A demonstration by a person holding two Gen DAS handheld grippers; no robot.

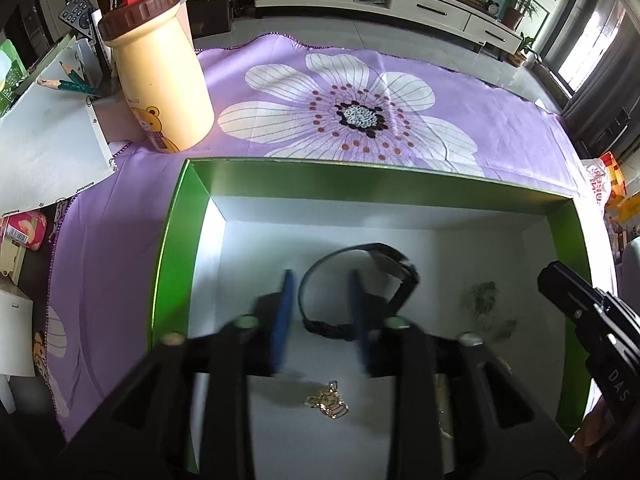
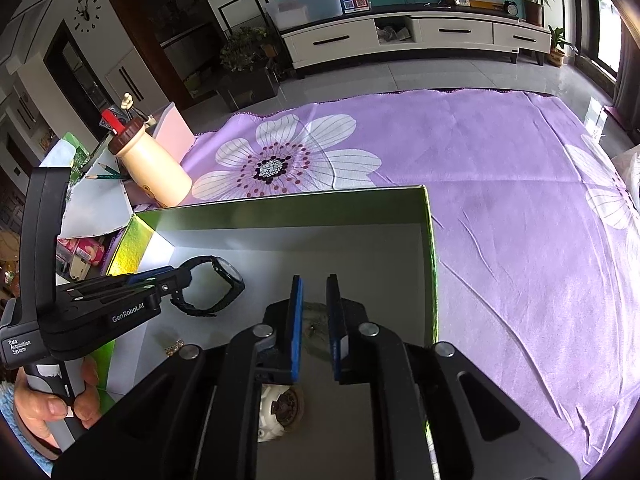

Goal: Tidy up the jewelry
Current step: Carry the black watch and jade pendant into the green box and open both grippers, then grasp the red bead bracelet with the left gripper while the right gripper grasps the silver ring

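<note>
A green box (image 1: 400,188) with a white floor sits on a purple flowered cloth (image 2: 500,184). The left tongs (image 1: 322,316) are spread apart, the black watch (image 1: 360,292) resting loose between their blue pads, a gold charm (image 1: 328,400) below them. The right tongs (image 2: 316,328) are slightly spread over a greyish piece (image 2: 316,320), gripping nothing.

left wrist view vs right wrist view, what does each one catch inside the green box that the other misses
Only the left wrist view shows the gold charm whole, lying below the left gripper, whose open fingers straddle the strap without pressing it. Only the right wrist view shows the white round piece under the right gripper, which is open over a greyish item. Both show the black watch in the green box.
</note>
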